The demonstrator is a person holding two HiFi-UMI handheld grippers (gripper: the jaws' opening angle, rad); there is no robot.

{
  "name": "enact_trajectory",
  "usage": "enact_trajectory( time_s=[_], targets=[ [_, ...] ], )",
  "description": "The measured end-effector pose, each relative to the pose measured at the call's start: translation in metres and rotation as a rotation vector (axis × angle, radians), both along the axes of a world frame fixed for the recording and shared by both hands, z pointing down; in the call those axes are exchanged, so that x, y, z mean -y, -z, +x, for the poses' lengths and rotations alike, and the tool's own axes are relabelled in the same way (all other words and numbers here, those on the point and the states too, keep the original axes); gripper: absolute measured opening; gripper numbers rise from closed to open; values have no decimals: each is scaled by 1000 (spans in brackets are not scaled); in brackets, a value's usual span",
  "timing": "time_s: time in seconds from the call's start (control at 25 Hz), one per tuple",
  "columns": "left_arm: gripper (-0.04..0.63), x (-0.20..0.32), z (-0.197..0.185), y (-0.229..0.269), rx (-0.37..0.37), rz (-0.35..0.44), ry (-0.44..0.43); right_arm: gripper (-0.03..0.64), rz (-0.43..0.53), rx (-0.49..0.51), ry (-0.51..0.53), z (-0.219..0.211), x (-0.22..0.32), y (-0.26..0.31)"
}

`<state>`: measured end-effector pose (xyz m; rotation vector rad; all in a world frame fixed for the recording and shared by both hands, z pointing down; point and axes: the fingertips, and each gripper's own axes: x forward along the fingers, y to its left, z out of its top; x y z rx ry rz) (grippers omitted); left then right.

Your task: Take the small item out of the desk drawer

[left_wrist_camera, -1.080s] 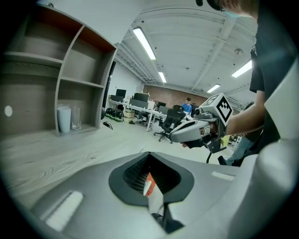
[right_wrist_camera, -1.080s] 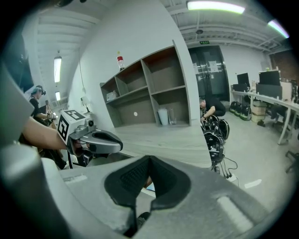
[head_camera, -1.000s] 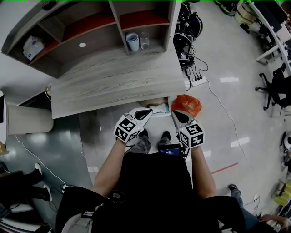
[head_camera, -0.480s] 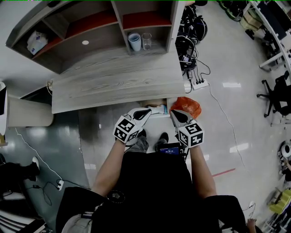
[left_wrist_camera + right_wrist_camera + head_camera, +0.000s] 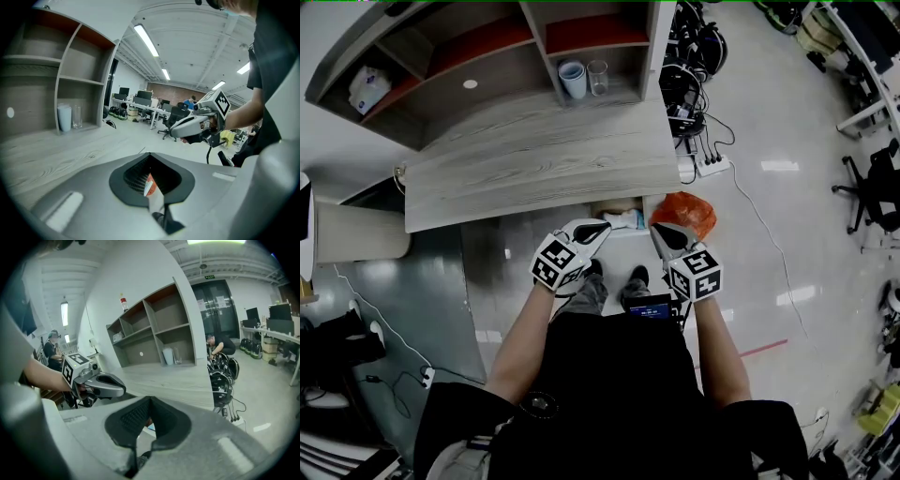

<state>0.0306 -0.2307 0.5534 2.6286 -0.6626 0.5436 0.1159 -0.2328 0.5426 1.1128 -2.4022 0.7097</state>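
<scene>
Head view: the person stands at the near edge of the wood-grain counter [image 5: 534,169], with one pair of tongs in each hand.

Drawer [image 5: 609,206]: pulled partly out from under the counter's near edge, toward the counter's right end.

Small item [image 5: 630,219]: white and pale blue. It lies inside the open drawer, just below the counter's near edge. It is too small to make out its shape further.

Left tongs [image 5: 602,228]: the jaws are closed on themselves, pads together, with nothing gripped. The tip sits just off the counter's near edge, at the drawer's front lip and close beside the small item. I cannot tell whether it touches either one.

Right tongs [image 5: 658,232]: the jaws are likewise closed, pads meeting at the tip, and they hold nothing. The tip sits just off the counter's near right corner.

Both tongs point toward the counter and angle downward. They are near each other but apart.

Orange bag [image 5: 684,214]: on the floor, just off the counter's near right corner.

Shelf unit [image 5: 487,56]: stands along the counter's back edge.
- A pale blue cup [image 5: 573,80] and a clear glass [image 5: 598,77] stand side by side in its bottom compartment, at the counter's right end.
- A white packet [image 5: 367,92] sits in a compartment at the counter's far left.

White power strip [image 5: 712,167]: on the floor off the counter's right side, with cables running into it.
</scene>
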Motion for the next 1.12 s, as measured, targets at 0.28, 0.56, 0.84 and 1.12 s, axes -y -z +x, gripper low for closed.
enact_trajectory(
  time_s=[0.28,0.56,0.84,1.12],
  targets=[
    [2,0,0,-32,140,-20,-100,2,-14,6,47,-3,0,-11],
    [26,3,10,-71,248,-77,-180,2,-32,22,71,-10,5,-29],
    [77,5,11,-127,416,-88,-257,2,-54,29,102,-14,6,-54],
    [160,8,17,-171,530,-89,-306,2,-56,-1,160,-21,4,-77]
  ],
)
